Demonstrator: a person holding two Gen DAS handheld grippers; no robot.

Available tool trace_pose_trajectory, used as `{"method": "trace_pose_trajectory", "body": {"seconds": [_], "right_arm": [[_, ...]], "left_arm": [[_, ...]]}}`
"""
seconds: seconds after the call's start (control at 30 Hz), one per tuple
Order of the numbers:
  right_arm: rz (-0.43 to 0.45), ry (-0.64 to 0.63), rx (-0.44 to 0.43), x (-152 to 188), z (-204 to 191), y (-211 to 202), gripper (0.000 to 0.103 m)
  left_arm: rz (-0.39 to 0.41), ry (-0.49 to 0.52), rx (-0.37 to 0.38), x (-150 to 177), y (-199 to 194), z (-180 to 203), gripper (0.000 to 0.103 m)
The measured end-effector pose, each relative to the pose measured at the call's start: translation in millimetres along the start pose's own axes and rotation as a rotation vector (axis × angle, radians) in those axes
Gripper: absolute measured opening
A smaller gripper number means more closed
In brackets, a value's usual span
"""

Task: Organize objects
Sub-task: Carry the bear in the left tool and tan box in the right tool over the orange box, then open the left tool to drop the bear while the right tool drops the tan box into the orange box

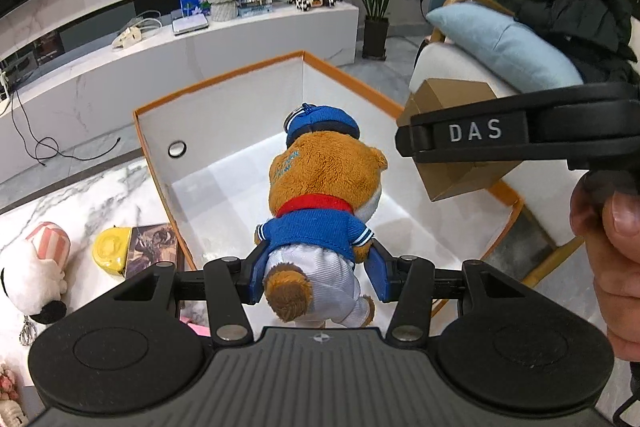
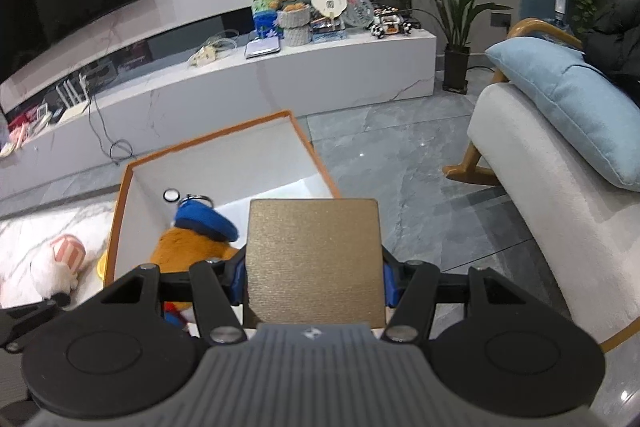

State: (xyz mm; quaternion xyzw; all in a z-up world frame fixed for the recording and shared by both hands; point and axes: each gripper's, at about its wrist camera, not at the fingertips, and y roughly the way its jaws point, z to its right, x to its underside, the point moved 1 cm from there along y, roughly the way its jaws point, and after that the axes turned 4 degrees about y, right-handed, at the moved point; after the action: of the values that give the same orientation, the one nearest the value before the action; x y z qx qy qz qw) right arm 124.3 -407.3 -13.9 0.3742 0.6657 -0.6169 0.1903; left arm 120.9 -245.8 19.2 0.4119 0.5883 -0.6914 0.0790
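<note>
A person is loading toys and oddments into an orange-rimmed white box (image 1: 224, 99) that is standing on a marble surface (image 1: 80, 203) in a living room, working largest thing to smallest. The box, open-topped and still mostly bare inside, is taking two items at once. The left gripper (image 1: 318, 273) is holding a sailor-suited teddy bear (image 1: 320, 187) head-down over the box floor, its jaws clenched on the bear's white trousers. The right gripper (image 2: 314, 277) is carrying a gold cardboard box (image 2: 314, 259) above the near right corner, its jaws grasping the carton by its two sides.

To do this step well, each item is probably best lowered until it is resting on the floor of the box before the jaws are released, with the bear going to the left wall and the carton kept to the right so the two are not colliding. A Snoopy plush (image 1: 32, 275) and a yellow toy (image 1: 110, 247) are waiting outside the box's left wall.
</note>
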Motion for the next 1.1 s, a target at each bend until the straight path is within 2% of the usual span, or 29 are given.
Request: {"method": "trace_pose_trajectory", "body": {"seconds": [0.23, 0.4, 0.6, 0.7, 1.1], "right_arm": [[-0.078, -0.053, 0.003, 10, -10, 17, 0.061], [-0.146, -0.071, -0.002, 19, -15, 32, 0.061], [-0.225, -0.104, 0.025, 28, -18, 49, 0.061], [-0.234, -0.119, 0.037, 32, -19, 53, 0.061], [-0.235, -0.151, 0.062, 34, -21, 52, 0.062]], "left_arm": [[-0.055, 0.013, -0.016, 10, 10, 0, 0.058], [-0.079, 0.106, -0.064, 13, 15, 13, 0.058], [-0.153, 0.116, -0.045, 7, 18, 13, 0.058], [-0.171, 0.111, -0.037, 7, 20, 13, 0.058], [-0.152, 0.105, -0.040, 6, 18, 14, 0.061]]}}
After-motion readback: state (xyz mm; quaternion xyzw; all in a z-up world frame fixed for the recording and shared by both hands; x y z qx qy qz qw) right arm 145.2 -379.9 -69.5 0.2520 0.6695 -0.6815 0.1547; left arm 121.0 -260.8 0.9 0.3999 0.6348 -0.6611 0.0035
